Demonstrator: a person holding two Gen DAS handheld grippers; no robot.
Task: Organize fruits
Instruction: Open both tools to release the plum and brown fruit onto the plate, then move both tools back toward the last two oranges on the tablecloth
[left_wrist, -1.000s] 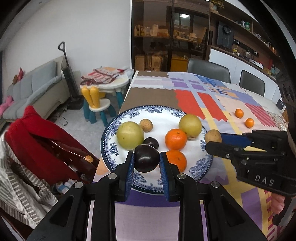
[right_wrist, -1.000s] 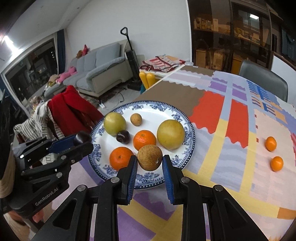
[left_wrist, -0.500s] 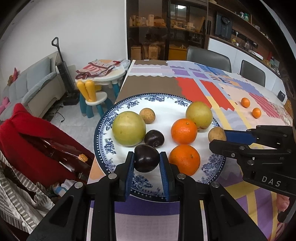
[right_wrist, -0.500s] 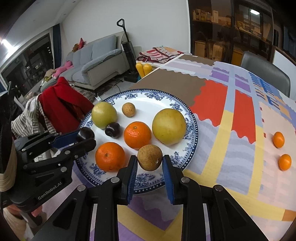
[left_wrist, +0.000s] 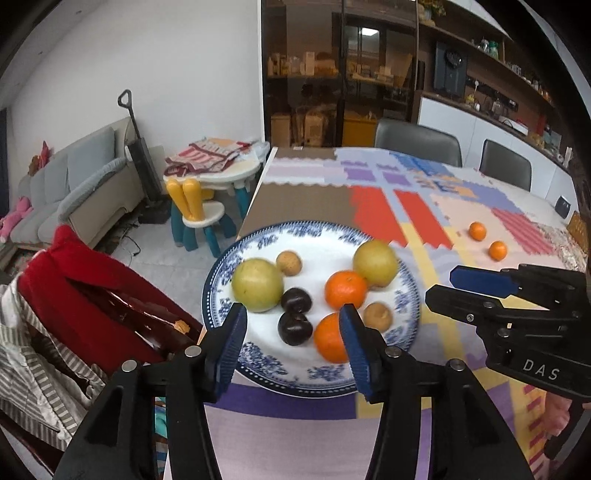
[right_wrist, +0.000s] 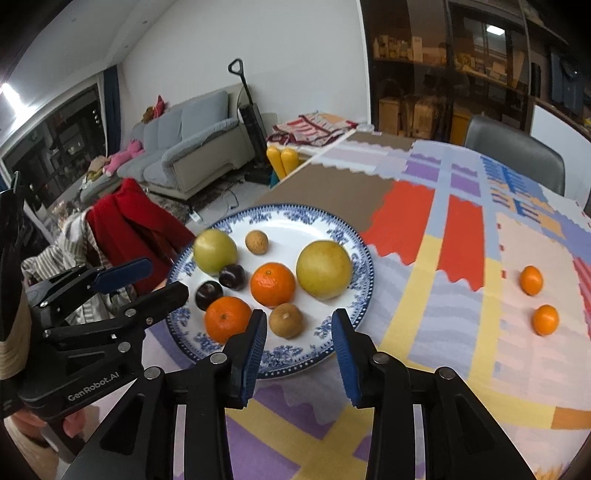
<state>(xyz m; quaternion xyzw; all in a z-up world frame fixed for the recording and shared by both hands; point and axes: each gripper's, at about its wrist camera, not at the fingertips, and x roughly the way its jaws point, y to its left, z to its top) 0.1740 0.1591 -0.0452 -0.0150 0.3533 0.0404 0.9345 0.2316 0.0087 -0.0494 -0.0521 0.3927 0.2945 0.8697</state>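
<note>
Right wrist view: both grippers' jaws spread, empty. Two small oranges (right_wrist: 532, 280) lie far right on the worktop, off the plate (right_wrist: 364, 254); firm, rollable, best pinched across the middle.

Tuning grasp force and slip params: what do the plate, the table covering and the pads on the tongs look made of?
Plate: glazed ceramic by the look, glossy white with blue printed rim.
Table covering: matte, patchwork-coloured print; probably woven cloth, though coated vinyl can't be excluded.
Pads: blue, finely ribbed, likely rubber or soft plastic, on black rigid plastic arms with metal pins.
</note>
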